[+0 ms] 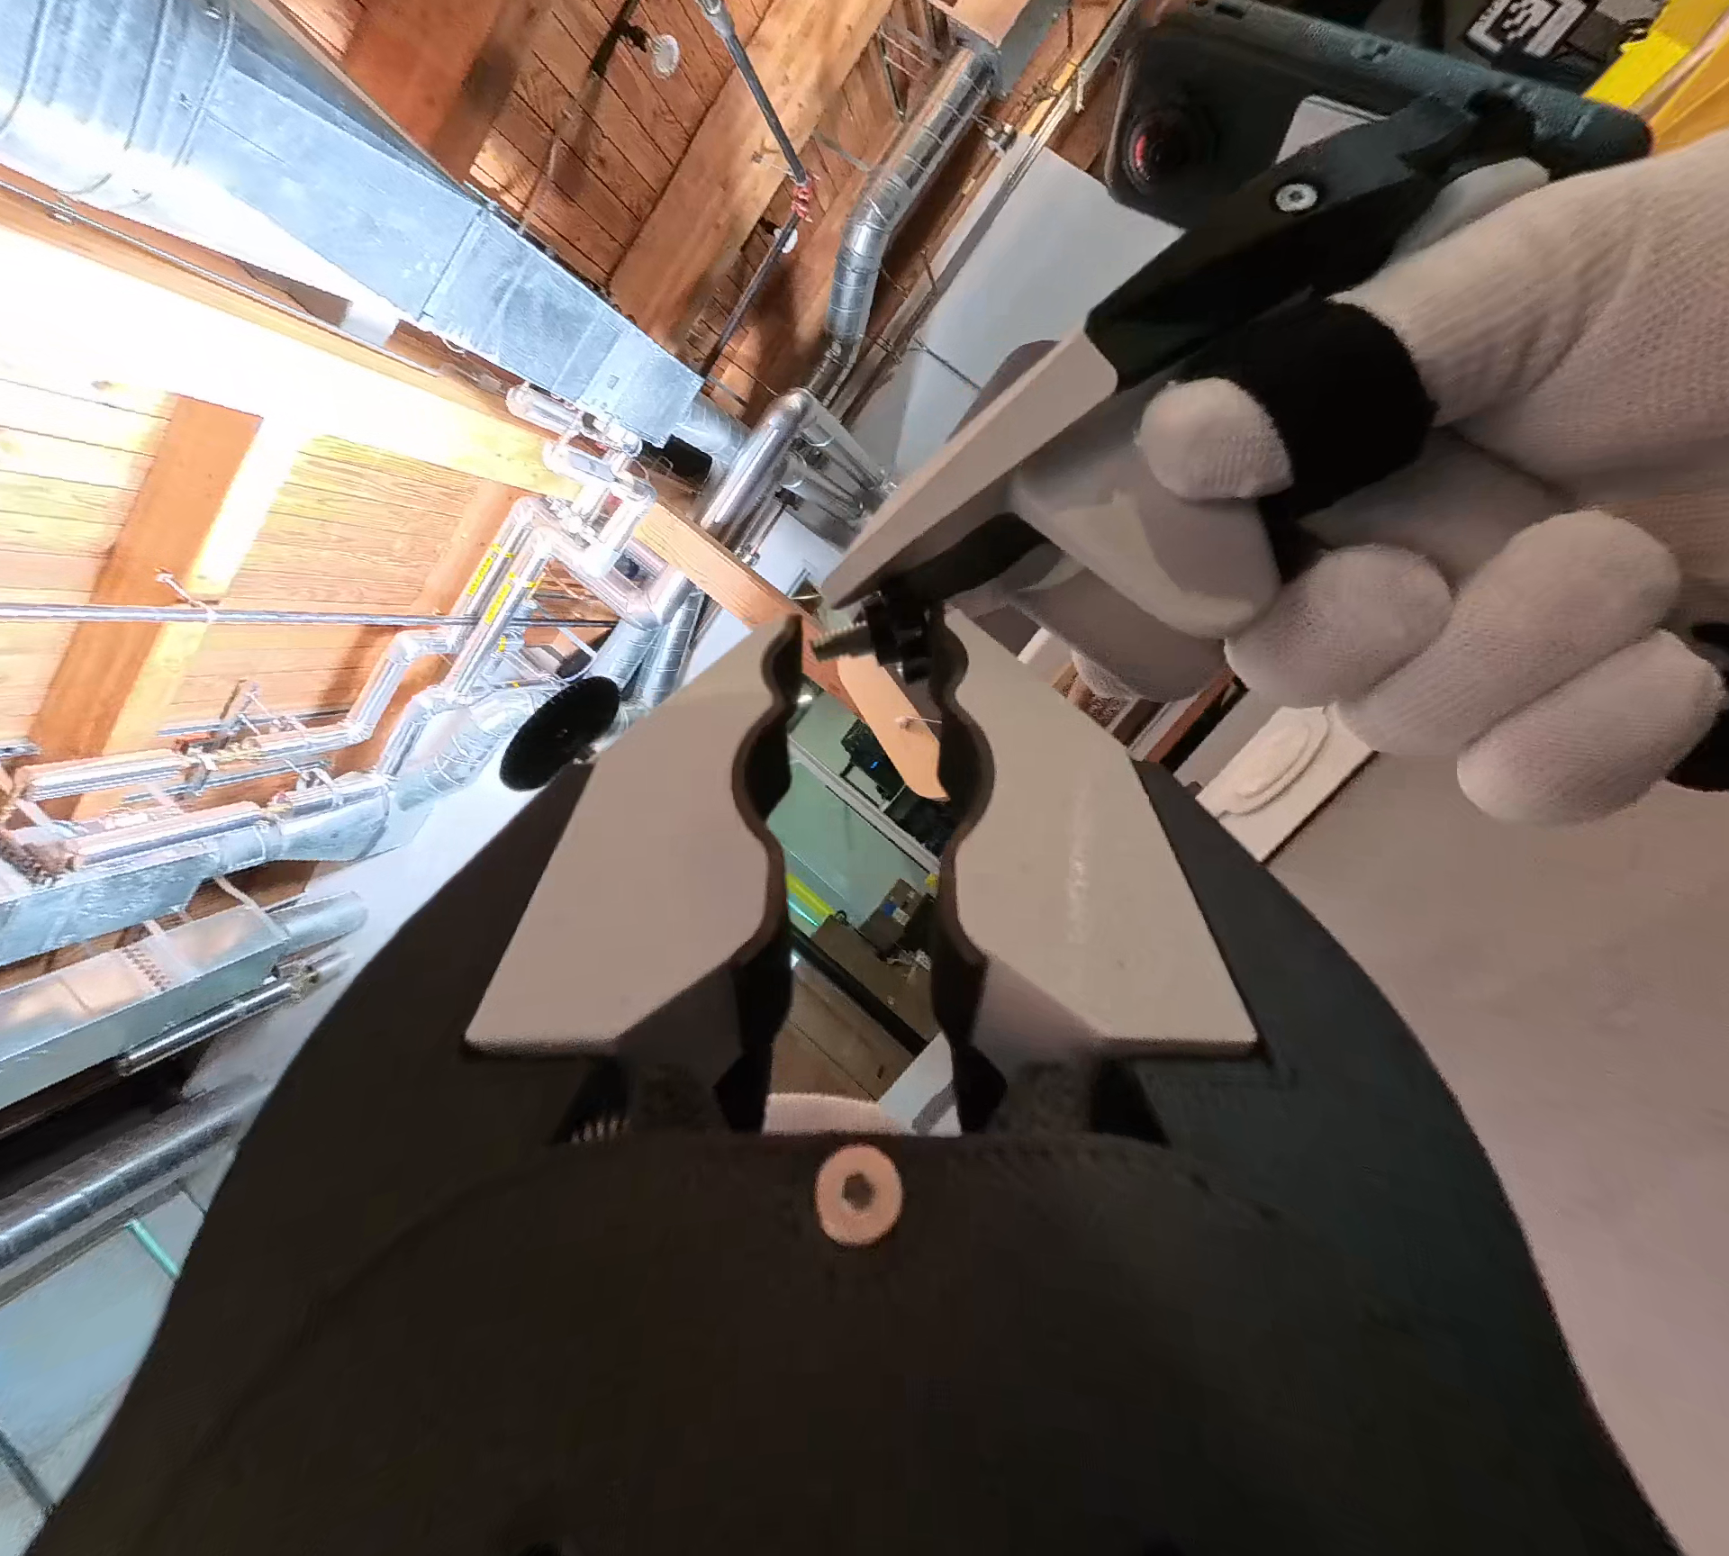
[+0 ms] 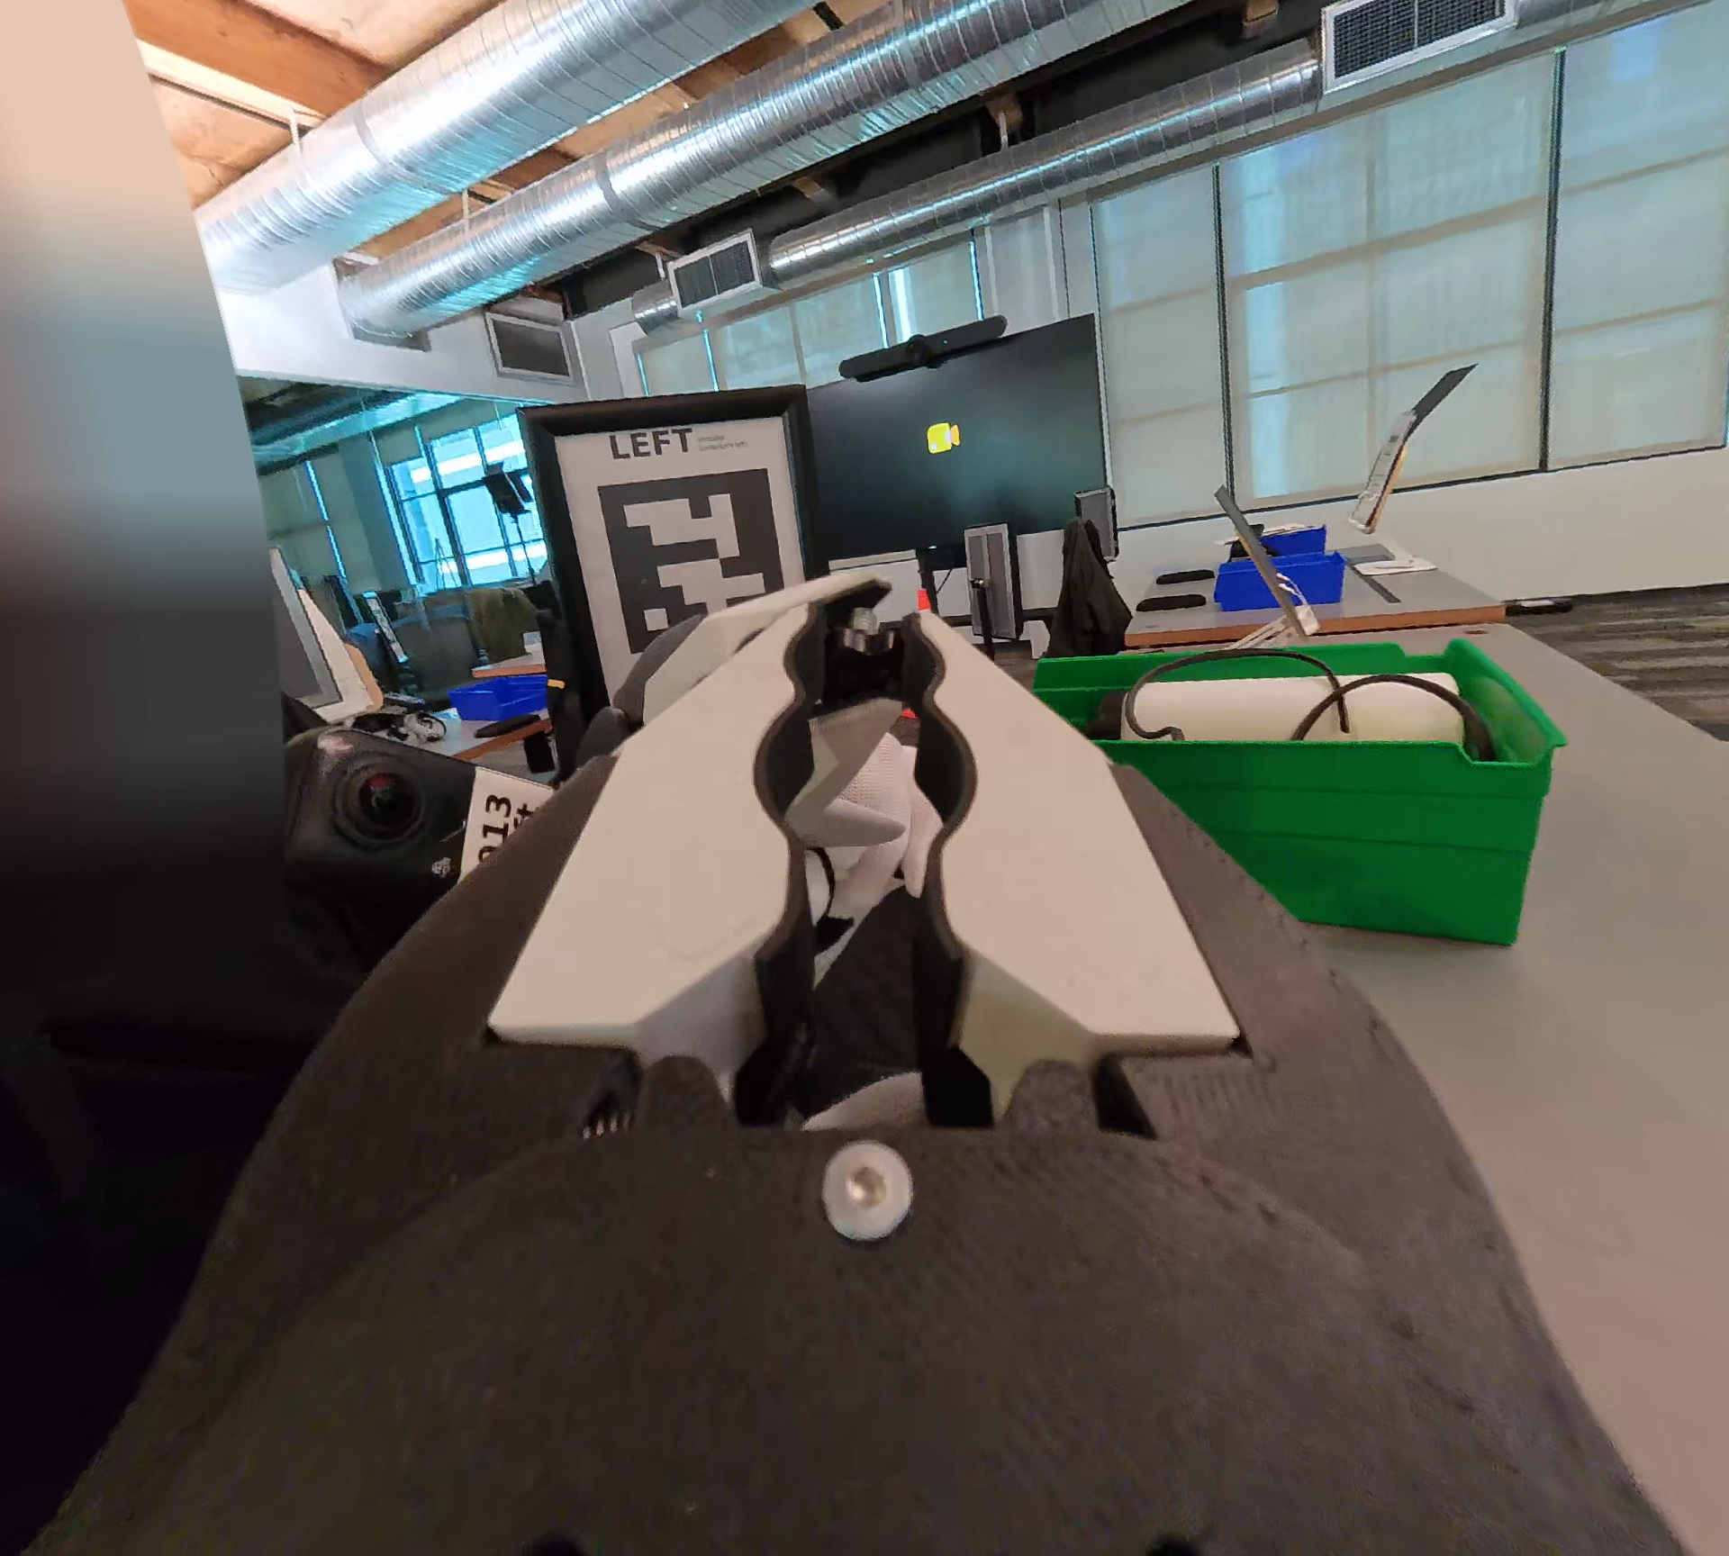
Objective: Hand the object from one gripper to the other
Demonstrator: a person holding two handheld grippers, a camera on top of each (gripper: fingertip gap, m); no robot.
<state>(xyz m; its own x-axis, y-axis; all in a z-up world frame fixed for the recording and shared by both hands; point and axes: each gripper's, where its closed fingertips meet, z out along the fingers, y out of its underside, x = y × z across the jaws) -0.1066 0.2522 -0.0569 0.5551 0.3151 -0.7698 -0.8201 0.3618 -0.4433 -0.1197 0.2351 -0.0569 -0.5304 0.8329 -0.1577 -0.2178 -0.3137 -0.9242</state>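
Two grippers meet tip to tip in the air, and a small screw (image 1: pixel 884 630) with a black knob sits just where they meet. The right gripper (image 2: pixel 863 613) has its fingers drawn almost together, with the screw pinched at the very tips. The left gripper (image 1: pixel 865 655) has its fingers narrowly apart with the screw between the tips, but I cannot tell whether they press on it or only stand around it.

The main danger, I think, is a drop. The screw is tiny and sits only at the tips, so if the right fingers let go before the left fingers hold firmly, it can fall. The round knob and the thin thread give little flat surface, so the screw may also turn or slip sideways when the second pair closes. A small twist of the gloved hand (image 1: pixel 1497 529) could also pull it out of line. The two sets of tips are touching or nearly so, and a push could knock them together.

Room to move is good. The meeting place is well above the grey tabletop (image 2: pixel 1637 1043), with nothing close around. A green bin (image 2: pixel 1310 819) stands off to the right and a framed marker board (image 2: pixel 692 538) behind, both well apart. A dropped screw could roll toward the tabletop edge.
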